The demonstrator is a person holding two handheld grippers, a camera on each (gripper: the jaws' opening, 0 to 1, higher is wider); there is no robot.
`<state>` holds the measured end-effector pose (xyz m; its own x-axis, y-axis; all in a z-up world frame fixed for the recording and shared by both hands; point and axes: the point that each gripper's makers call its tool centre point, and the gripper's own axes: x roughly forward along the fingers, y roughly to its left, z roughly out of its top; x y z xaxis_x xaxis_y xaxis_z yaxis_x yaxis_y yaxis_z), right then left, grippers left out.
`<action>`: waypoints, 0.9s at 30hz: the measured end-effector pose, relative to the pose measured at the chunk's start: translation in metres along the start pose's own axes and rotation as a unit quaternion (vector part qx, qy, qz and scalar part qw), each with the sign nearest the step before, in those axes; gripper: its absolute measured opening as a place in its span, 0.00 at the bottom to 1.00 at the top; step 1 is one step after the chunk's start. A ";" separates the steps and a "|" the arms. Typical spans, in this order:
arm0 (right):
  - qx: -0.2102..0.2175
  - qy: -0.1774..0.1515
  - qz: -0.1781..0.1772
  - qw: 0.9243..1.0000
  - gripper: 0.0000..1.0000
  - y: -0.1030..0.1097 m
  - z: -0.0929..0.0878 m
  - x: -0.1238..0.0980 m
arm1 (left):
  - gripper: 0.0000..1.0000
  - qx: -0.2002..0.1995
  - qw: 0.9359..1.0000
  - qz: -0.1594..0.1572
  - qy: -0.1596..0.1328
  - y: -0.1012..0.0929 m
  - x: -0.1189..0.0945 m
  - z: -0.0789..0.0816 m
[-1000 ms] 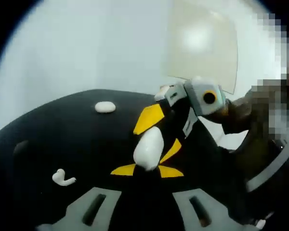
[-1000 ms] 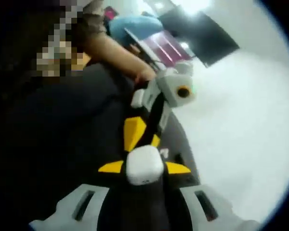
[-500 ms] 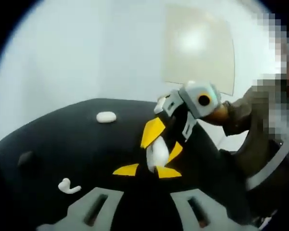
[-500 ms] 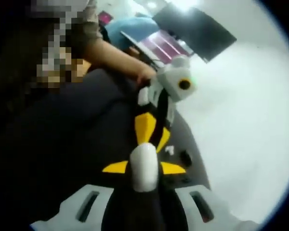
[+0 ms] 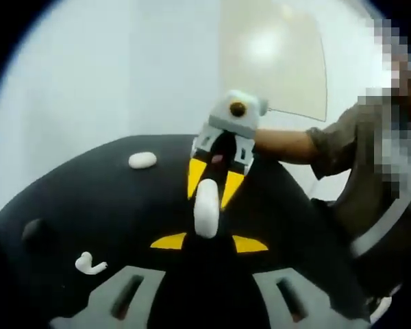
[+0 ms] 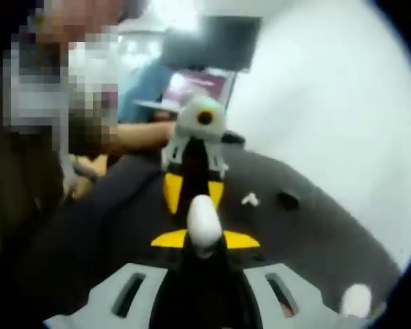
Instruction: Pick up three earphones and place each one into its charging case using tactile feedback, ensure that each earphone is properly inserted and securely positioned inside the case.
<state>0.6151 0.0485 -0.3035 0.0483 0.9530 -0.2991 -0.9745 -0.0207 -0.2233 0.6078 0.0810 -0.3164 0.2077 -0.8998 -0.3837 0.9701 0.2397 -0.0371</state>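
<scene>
White charging case [image 5: 206, 208], oblong: held in the air over the black mat [image 5: 89, 199], pinched from opposite ends between the yellow-tipped left gripper [image 5: 209, 242] and the facing right gripper [image 5: 214, 179]; both close on it. Loose white earphone [image 5: 90, 263]: on the mat, near left. Second white case [image 5: 142, 160]: farther back on the mat. Small dark object [image 6: 287, 200]: beside an earphone [image 6: 249, 200]. Person's sleeve [image 5: 342, 140]: at right.

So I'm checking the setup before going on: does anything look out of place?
Nothing looks damaged or spilled. A loose earbud lies on the black mat, apart from a white case farther back; both tools meet at a white case.
</scene>
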 end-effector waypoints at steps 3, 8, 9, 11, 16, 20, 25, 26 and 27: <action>0.036 -0.008 0.013 0.999 0.20 0.001 -0.001 0.005 | 0.18 0.004 1.000 0.002 0.001 0.000 0.001 0.000; 0.057 0.015 0.055 0.997 0.18 0.009 -0.006 0.012 | 0.18 0.004 1.000 0.003 0.000 0.001 -0.003 0.001; 0.069 0.019 0.071 0.995 0.18 0.011 -0.005 0.010 | 0.18 0.008 1.000 0.008 -0.003 0.001 -0.007 0.003; 0.079 0.026 0.084 0.993 0.17 0.011 -0.005 0.009 | 0.18 0.005 0.999 0.022 -0.033 0.005 -0.012 0.014; 0.110 0.001 0.082 0.991 0.17 0.010 -0.007 0.009 | 0.19 -0.018 0.996 0.050 -0.068 0.008 -0.013 0.030; 0.098 0.000 0.074 0.992 0.17 0.012 -0.005 0.009 | 0.23 0.004 0.997 0.054 -0.055 0.007 0.001 0.027; 0.078 -0.003 0.067 0.995 0.17 0.013 -0.003 0.009 | 0.21 -0.019 0.997 0.037 -0.058 0.002 0.009 0.029; 0.078 -0.003 0.066 0.995 0.17 0.013 -0.004 0.008 | 0.20 -0.023 0.997 0.036 -0.058 0.002 0.010 0.029; 0.078 -0.003 0.065 0.995 0.17 0.013 -0.004 0.008 | 0.20 -0.025 0.997 0.035 -0.058 0.002 0.011 0.028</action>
<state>0.6040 0.0544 -0.3124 -0.0821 0.9470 -0.3107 -0.9945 -0.0982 -0.0364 0.6153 0.0611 -0.2945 0.2910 -0.9154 -0.2781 0.9457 0.3192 -0.0610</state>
